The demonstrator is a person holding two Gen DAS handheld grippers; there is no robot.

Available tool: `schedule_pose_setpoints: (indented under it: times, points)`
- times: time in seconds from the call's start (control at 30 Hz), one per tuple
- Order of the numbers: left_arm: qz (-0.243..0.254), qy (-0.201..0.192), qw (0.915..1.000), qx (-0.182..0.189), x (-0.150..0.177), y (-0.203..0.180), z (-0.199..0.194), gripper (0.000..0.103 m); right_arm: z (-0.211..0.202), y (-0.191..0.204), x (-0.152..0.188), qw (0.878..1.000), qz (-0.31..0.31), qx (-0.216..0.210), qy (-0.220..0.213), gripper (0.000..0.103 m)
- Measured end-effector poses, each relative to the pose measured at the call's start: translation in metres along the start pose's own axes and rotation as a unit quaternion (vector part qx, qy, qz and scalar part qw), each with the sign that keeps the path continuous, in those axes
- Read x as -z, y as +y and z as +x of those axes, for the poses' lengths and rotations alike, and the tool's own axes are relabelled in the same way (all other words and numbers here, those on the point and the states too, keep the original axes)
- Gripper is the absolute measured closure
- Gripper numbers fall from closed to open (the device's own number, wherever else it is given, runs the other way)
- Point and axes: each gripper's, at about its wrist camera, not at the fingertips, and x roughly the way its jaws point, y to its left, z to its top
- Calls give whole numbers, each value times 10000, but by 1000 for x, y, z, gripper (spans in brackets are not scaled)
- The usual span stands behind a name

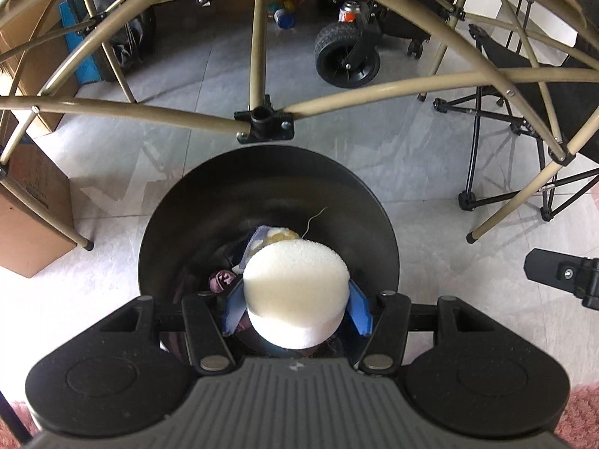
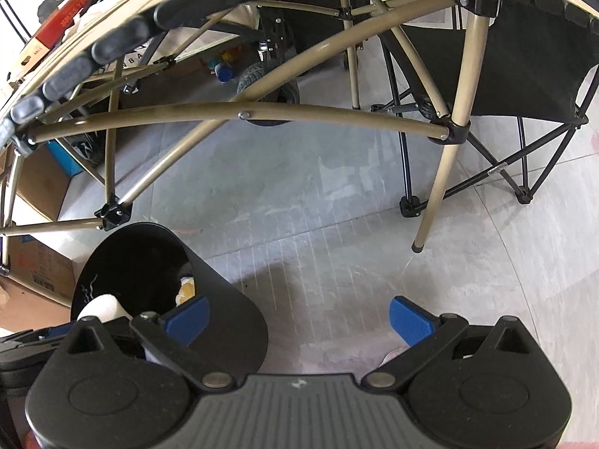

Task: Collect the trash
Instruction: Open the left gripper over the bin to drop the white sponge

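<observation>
My left gripper is shut on a white foam disc, its blue pads pressing the disc's two sides. It holds the disc over the mouth of a black round trash bin that stands on the tiled floor. Inside the bin lie crumpled scraps, one purple and one yellowish. In the right wrist view my right gripper stands open with nothing between its blue pads, to the right of the bin. The foam disc shows there at the bin's near rim.
A folding table's tan metal legs and cross bars arch over the bin. A black folding chair stands to the right, cardboard boxes to the left, a cart wheel behind. A pink rug edge lies near me.
</observation>
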Motion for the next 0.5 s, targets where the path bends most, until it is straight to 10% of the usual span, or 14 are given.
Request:
schedule_pose_setpoints:
  times: [0.07,0.2,0.5]
  points:
    - [9,23,10000,-17,0,0,1,42,0,0,0,10000,4,-3,-6,0]
    - [-43,-29,10000,74,1,2,-3,0,-2,1,0,10000,-9,-15,-37,0]
    - [-161,-1057,9943,11,19,21,-75,0,-53,8,20,9960,-208,-386,-776,0]
